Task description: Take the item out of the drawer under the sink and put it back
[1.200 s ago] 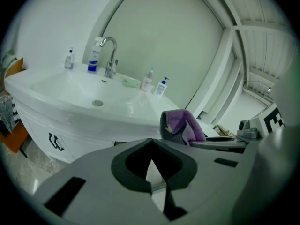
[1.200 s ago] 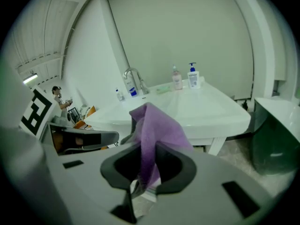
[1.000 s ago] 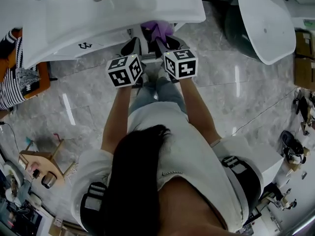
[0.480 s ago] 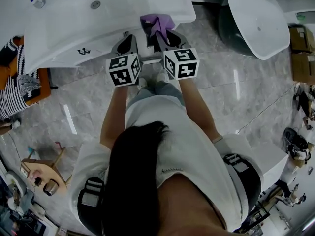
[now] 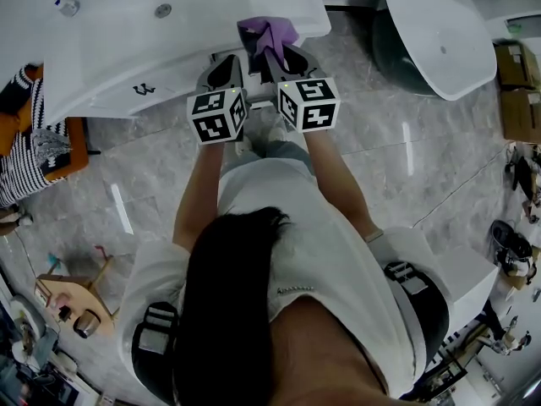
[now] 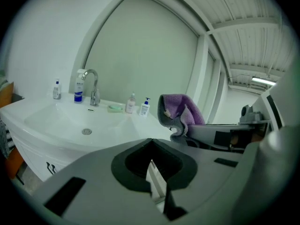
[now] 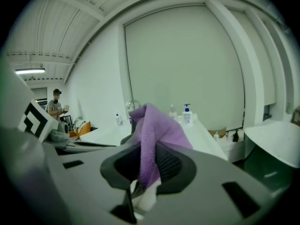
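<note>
A purple cloth [image 5: 266, 34] hangs from my right gripper [image 5: 284, 57], which is shut on it beside the front edge of the white sink [image 5: 169, 32]. In the right gripper view the cloth [image 7: 152, 137] stands up between the dark pads and droops over them. My left gripper [image 5: 221, 70] is close beside it on the left, shut with nothing in it. The left gripper view shows its jaws [image 6: 151, 149] together, with the cloth [image 6: 180, 108] and right gripper [image 6: 220, 136] to the right. The drawer under the sink is hidden behind the grippers.
A white bathtub [image 5: 444, 32] stands at the right. A faucet [image 6: 93, 86] and small bottles [image 6: 144, 107] line the sink's back. An orange seat with striped fabric [image 5: 38, 146] is at the left, a small wooden stand [image 5: 76, 299] lower left. A person [image 7: 57, 108] stands far off.
Both grippers have shifted a little away from the body, toward the sink's front edge. The purple cloth went with the right one. The grip has not changed.
</note>
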Tool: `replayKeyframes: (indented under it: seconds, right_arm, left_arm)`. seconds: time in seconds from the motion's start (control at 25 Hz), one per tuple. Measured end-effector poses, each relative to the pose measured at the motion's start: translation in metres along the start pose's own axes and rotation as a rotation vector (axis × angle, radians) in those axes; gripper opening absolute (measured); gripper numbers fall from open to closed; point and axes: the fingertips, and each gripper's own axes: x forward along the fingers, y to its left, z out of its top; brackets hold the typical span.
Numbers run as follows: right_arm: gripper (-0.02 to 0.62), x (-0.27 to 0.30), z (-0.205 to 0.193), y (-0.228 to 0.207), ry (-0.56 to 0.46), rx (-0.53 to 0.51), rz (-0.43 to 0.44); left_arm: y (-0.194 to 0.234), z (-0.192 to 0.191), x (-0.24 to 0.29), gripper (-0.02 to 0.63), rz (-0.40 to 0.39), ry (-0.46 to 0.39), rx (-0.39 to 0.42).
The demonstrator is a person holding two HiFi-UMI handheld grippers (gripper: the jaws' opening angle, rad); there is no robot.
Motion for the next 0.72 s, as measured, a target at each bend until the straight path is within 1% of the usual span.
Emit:
replayKeyframes:
  seconds: [0.2,0.48,0.72]
  right_arm:
    - [0.081,-0.0037,-0.0065,-0.0026,0.011,0.01,-0.011]
    - [0.08,-0.0026,-0.0074,-0.0057,0.015,-0.02,-0.02]
    - [0.08,0.0019,-0.0092,-0.0082,0.025,-0.029,-0.022]
  left_arm:
    - [-0.0012,0.0029,-0.0015,0.003,0.002,-0.01,-0.01]
    - [-0.0066,0.0002,0.0052,0.003,-0.008,0.009,0.007]
    - [-0.0073,0.0028,0.0071,0.003,-0.015,-0.003,-0.001]
